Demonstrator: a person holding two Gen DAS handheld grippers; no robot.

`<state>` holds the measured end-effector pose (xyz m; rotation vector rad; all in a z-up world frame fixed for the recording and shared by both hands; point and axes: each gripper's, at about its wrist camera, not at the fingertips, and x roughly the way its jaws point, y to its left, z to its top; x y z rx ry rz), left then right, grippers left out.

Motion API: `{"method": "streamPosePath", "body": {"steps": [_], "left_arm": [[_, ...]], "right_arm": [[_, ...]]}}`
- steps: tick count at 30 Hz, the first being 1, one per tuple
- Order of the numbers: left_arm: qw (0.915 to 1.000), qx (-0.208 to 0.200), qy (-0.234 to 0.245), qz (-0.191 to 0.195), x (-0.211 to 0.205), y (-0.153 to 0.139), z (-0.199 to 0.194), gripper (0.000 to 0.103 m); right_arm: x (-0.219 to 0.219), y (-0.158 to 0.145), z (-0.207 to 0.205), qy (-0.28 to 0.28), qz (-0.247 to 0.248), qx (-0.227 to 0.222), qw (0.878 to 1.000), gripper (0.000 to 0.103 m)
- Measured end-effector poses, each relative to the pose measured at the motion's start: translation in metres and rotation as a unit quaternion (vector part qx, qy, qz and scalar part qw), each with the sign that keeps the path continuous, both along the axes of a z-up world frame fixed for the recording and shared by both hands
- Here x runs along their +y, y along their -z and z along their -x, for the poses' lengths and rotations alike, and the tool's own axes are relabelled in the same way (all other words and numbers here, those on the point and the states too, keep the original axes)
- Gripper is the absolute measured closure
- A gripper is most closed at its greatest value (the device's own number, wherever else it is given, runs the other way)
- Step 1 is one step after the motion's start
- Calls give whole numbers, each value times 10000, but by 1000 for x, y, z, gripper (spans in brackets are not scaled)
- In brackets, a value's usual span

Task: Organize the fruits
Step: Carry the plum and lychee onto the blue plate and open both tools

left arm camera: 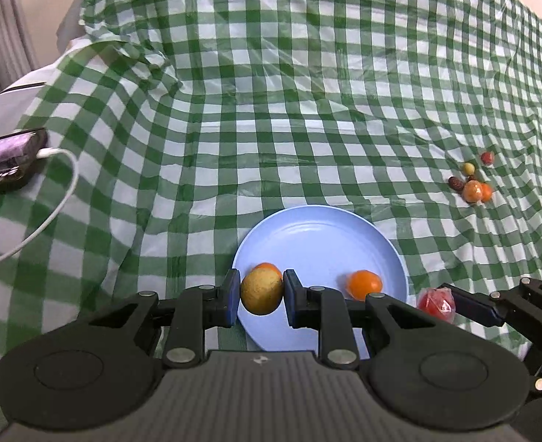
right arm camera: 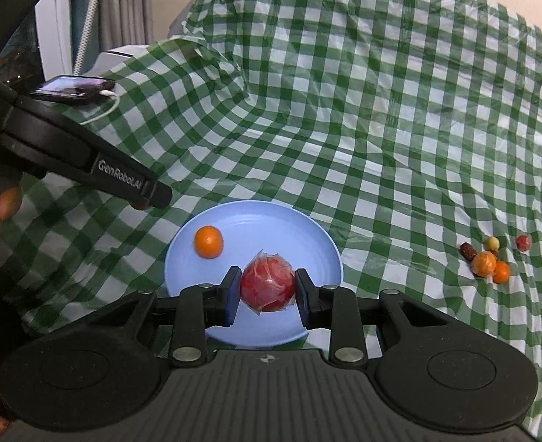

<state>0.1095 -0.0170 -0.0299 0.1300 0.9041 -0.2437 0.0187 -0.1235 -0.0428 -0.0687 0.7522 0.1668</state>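
Note:
A light blue plate (left arm camera: 319,235) (right arm camera: 252,221) sits on the green checked cloth. My left gripper (left arm camera: 261,293) is shut on a yellow-brown round fruit (left arm camera: 261,293) over the plate's left edge. An orange (left arm camera: 365,284) (right arm camera: 208,241) lies on the plate; a second orange (left arm camera: 267,267) peeks out behind the held fruit. My right gripper (right arm camera: 267,287) is shut on a red fruit wrapped in clear film (right arm camera: 267,287) (left arm camera: 436,302) above the plate's near part. A cluster of small fruits (left arm camera: 473,184) (right arm camera: 490,259) lies on the cloth to the right.
A phone (left arm camera: 7,162) (right arm camera: 72,89) with a white cable (left arm camera: 55,206) lies at the left edge of the table. The cloth (left arm camera: 308,110) is wrinkled and rises at the back. The left gripper's body (right arm camera: 87,162) crosses the left of the right wrist view.

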Motion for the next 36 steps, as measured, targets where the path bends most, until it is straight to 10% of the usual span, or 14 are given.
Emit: {"method": "streamPosePath", "body": {"steps": [23, 24, 26, 27, 30, 36], "left_arm": [[9964, 479, 426, -548, -31, 76, -72, 74], [9965, 459, 448, -532, -31, 77, -73, 70], [9969, 408, 506, -438, -31, 75, -72, 11], [9976, 300, 449, -432, -30, 70, -70, 1], [9986, -74, 434, -307, -24, 51, -56, 0], [9988, -37, 474, -129, -7, 22, -9, 0]], "right_arm": [[0, 62, -74, 74, 59, 706, 9975, 70], [0, 64, -76, 76, 61, 726, 9973, 70], [-2, 64, -79, 108, -17, 765, 9970, 69], [-2, 63, -80, 132, -56, 772, 9969, 60], [-3, 53, -74, 236, -82, 715, 9971, 22], [-3, 27, -32, 150, -42, 661, 9977, 6]]}}
